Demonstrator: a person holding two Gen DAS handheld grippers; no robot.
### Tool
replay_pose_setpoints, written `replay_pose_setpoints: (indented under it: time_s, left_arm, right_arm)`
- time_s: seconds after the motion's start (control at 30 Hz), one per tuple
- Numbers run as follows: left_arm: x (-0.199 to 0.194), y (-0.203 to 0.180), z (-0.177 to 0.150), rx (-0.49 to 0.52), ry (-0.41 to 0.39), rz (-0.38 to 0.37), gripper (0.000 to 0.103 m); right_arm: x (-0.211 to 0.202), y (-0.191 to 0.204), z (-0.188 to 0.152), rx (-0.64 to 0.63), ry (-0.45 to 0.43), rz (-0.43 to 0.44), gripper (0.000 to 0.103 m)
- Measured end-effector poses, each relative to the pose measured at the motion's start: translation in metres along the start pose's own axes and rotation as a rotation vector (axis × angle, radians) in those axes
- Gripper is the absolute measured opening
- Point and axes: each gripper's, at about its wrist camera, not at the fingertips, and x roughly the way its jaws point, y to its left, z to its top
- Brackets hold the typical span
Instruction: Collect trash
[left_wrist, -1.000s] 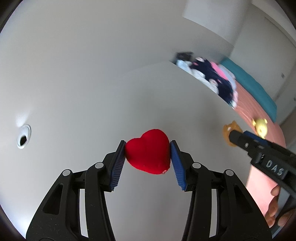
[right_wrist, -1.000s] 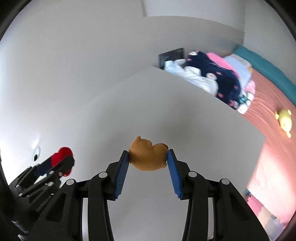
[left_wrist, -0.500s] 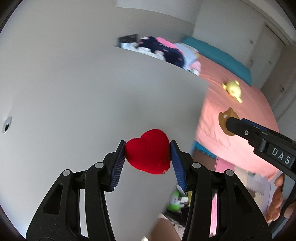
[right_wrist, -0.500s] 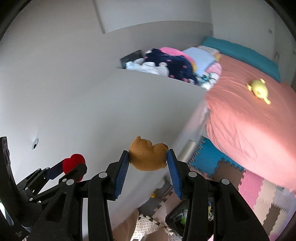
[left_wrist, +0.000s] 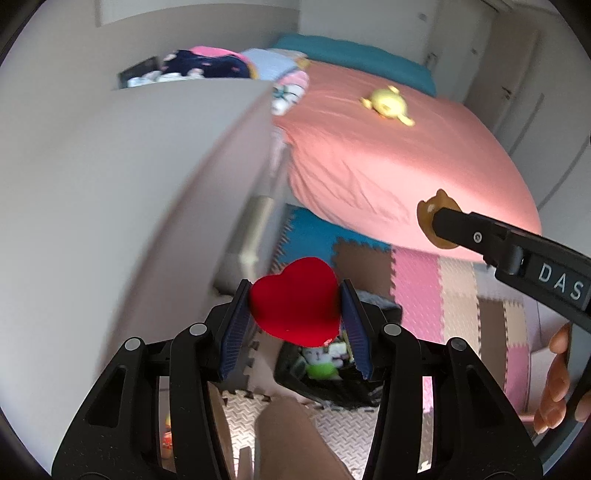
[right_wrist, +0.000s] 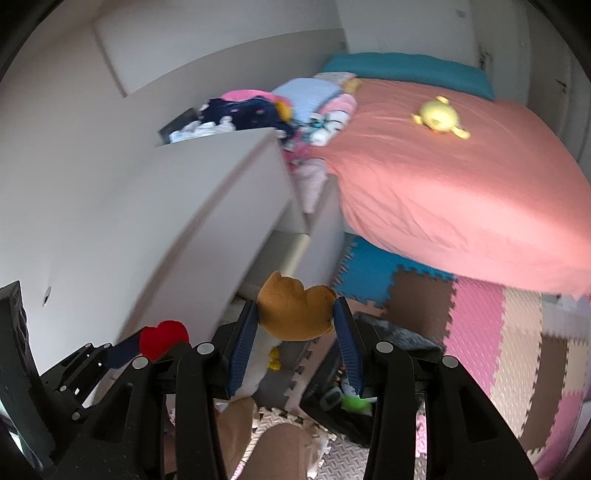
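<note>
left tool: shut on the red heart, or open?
Shut on it. In the left wrist view the red heart sits between the left tool, both blue pads pressed against its sides, clear of the floor.

Bed right of desk; bin on floor mats below; toy on bed.

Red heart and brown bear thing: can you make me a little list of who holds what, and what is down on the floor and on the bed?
left gripper: jaws shut on the red heart
right gripper: jaws shut on the brown bear-shaped piece
below the grippers: black bin on the floor, with a green and white toy inside
floor: foam puzzle mats, pink, blue, brown and beige
bed: pink cover, with a yellow plush toy lying on top
</note>
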Motion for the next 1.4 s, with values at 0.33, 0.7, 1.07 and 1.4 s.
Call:
replay_pose_setpoints:
  time_s: [0.33, 0.7, 1.07, 1.4]
  left_arm:
    - [0.02, -0.065, -0.025, 0.117, 0.055, -0.022, 0.048]
    - [0.036, -0.084, -0.035, 0.2, 0.097, -0.003, 0.097]
    - [0.045, -0.063, -0.028, 0.129, 0.129, -0.029, 0.097]
    - [0.011, -0.016, -0.007, 0.059, 0.046, -0.011, 0.097]
  right_arm:
    - [-0.009, -0.062, -0.039, 0.093, 0.033, -0.08, 0.044]
    - [0.022, -0.09, -0.048, 0.23, 0.11, -0.2, 0.101]
    - [0.036, -0.084, -0.045, 0.204, 0.125, -0.221, 0.101]
    - [0.018, -0.026, -0.006, 0.112, 0.026, -0.187, 0.101]
